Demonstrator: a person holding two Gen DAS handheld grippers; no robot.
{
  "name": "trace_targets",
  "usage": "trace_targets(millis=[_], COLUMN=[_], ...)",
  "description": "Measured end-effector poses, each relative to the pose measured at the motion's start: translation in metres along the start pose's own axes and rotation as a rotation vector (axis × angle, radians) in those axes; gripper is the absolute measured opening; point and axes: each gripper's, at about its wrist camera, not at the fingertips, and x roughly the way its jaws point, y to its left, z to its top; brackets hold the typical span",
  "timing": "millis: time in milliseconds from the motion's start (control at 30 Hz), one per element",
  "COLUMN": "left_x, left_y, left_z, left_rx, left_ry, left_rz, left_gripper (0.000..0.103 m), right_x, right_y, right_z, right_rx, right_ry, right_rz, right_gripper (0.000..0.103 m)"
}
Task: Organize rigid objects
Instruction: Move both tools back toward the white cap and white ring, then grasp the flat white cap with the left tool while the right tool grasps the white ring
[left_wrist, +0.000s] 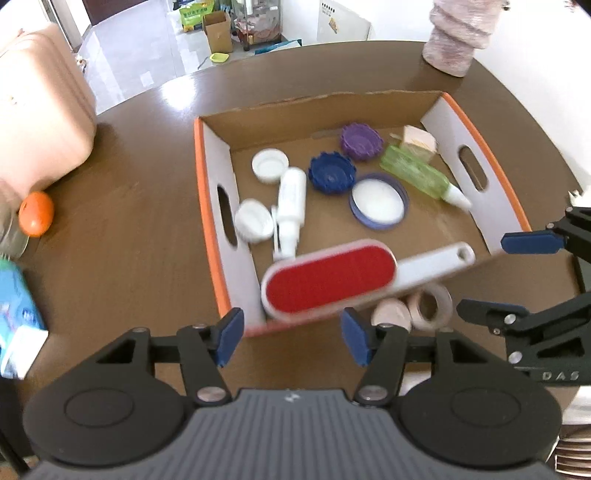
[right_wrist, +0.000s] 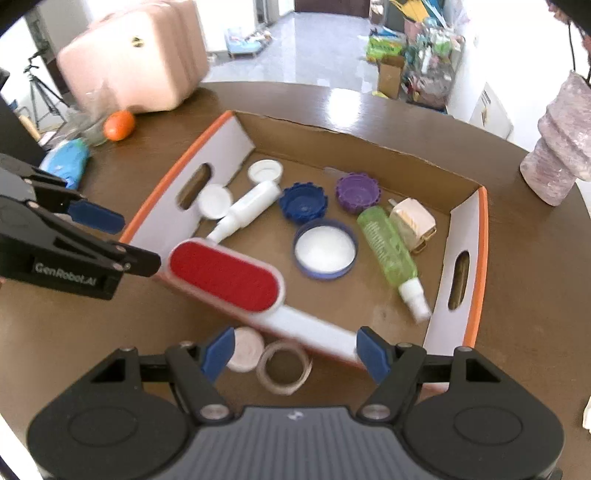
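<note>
A red-and-white lint brush (left_wrist: 332, 278) lies blurred across the near rim of the cardboard tray (left_wrist: 207, 206), apart from both grippers; it also shows in the right wrist view (right_wrist: 225, 280). My left gripper (left_wrist: 291, 338) is open just behind the brush head. My right gripper (right_wrist: 295, 350) is open near the brush handle. In the tray (right_wrist: 480, 236) lie a white bottle (left_wrist: 291, 206), a green spray bottle (left_wrist: 417, 171), blue (left_wrist: 332, 173) and purple (left_wrist: 360, 140) caps, white lids and a small box. A tape roll (right_wrist: 284, 367) and a pink lid (right_wrist: 243, 349) sit on the table before the tray.
A pink case (left_wrist: 40, 110), an orange (left_wrist: 36, 212) and a blue packet (left_wrist: 14, 306) are at the table's left. A pink vase (right_wrist: 557, 155) stands at the far right. The table edge curves behind the tray.
</note>
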Motion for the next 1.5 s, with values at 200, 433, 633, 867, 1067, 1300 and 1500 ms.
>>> trace_targets(millis=[200, 433, 633, 867, 1067, 1300, 1500], left_x=[-0.010, 0.001, 0.017, 0.047, 0.071, 0.083, 0.092], left_y=[-0.004, -0.009, -0.015, -0.031, -0.046, -0.054, -0.066], left_z=[-0.048, -0.081, -0.069, -0.044, -0.032, -0.020, -0.019], left_rx=[-0.007, -0.016, -0.023, -0.036, -0.023, -0.030, -0.026], left_ry=[0.013, 0.028, 0.033, 0.056, 0.073, 0.072, 0.057], left_rz=[0.000, -0.024, -0.032, -0.065, -0.099, -0.109, -0.135], left_gripper=[0.064, 0.064, 0.062, 0.056, 0.054, 0.054, 0.054], right_x=[-0.013, -0.010, 0.006, 0.046, 0.070, 0.084, 0.082], right_y=[0.010, 0.015, 0.006, -0.014, -0.028, -0.030, -0.042], right_z=[-0.043, -0.079, -0.075, -0.053, -0.046, -0.040, -0.050], right_rx=[0.018, 0.051, 0.090, 0.175, 0.255, 0.247, 0.222], right_ry=[0.012, 0.020, 0.035, 0.045, 0.034, 0.046, 0.050], right_rz=[0.012, 0.019, 0.023, 0.023, 0.116, 0.084, 0.047], right_gripper=[0.072, 0.069, 0.061, 0.045, 0.040, 0.030, 0.007])
